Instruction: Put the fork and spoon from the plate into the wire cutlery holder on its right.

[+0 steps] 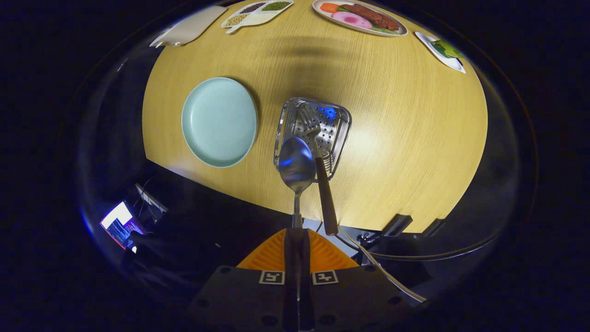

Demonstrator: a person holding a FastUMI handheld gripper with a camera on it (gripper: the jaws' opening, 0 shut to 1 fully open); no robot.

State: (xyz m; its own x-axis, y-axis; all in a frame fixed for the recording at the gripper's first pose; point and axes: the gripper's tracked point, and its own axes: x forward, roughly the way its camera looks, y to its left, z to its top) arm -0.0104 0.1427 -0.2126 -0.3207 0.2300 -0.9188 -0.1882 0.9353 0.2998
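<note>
My gripper (295, 230) is shut on the spoon (296, 163) by its handle, bowl end pointing ahead, held high over the near rim of the wire cutlery holder (339, 122). The fork (318, 152) stands in the holder with its tines down inside and its brown handle sticking out toward me, just right of the spoon. The pale blue plate (219, 121) lies bare on the round wooden table (415, 138), to the left of the holder.
At the table's far side lie a plate of food (359, 17), a divided dish of beans (256, 13), a white board (189, 26) and a small white card (441, 50). A lit screen (120, 222) sits below the table's near edge, and a cable (378, 265) runs beside the fingers.
</note>
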